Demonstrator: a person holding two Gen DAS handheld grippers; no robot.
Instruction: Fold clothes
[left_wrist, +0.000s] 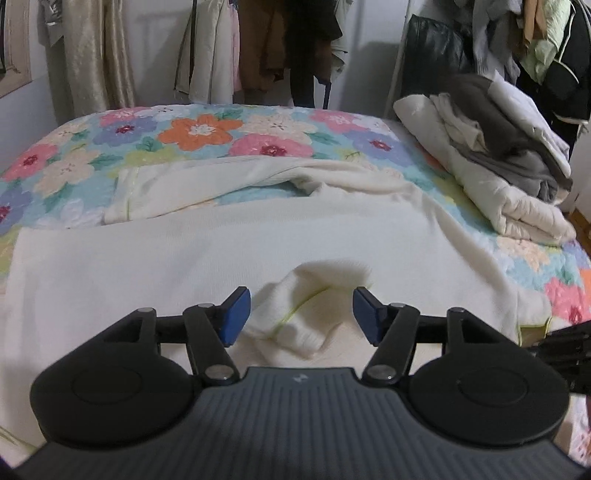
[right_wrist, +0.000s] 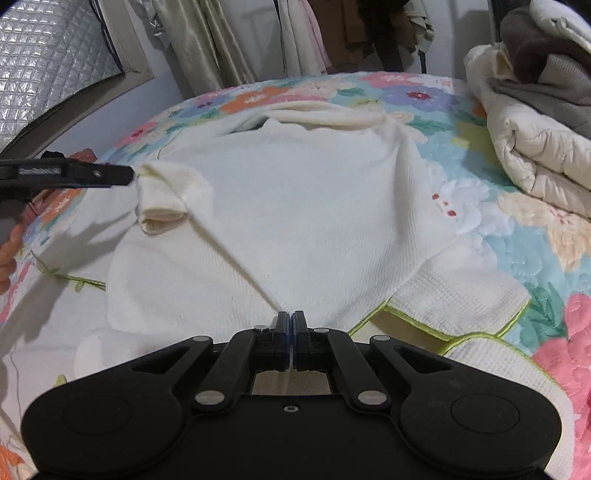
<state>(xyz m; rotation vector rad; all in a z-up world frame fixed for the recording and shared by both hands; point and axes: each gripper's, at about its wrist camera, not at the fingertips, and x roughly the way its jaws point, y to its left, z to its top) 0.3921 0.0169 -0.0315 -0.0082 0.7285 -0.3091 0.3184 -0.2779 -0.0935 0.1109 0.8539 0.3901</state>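
A cream knit sweater (left_wrist: 229, 251) with a lime-green edge lies spread on the floral bedspread (left_wrist: 199, 133). My left gripper (left_wrist: 301, 314) is open, and a crumpled cuff of the sweater (left_wrist: 306, 295) lies loose between its blue pads without touching them. In the right wrist view, one left finger (right_wrist: 92, 173) reaches in from the left beside that bunched cuff (right_wrist: 166, 199). My right gripper (right_wrist: 291, 321) is shut on a pinched fold of the sweater (right_wrist: 303, 206). Creases in the cloth run to its tips. A ribbed hem (right_wrist: 458, 295) lies to its right.
Folded cream and grey bedding (left_wrist: 498, 162) is stacked on the bed's right side (right_wrist: 535, 147). Clothes hang on a rack (left_wrist: 277, 48) behind the bed. A padded window panel (right_wrist: 48, 62) sits at the left. A person's hand (right_wrist: 5, 266) shows at the left edge.
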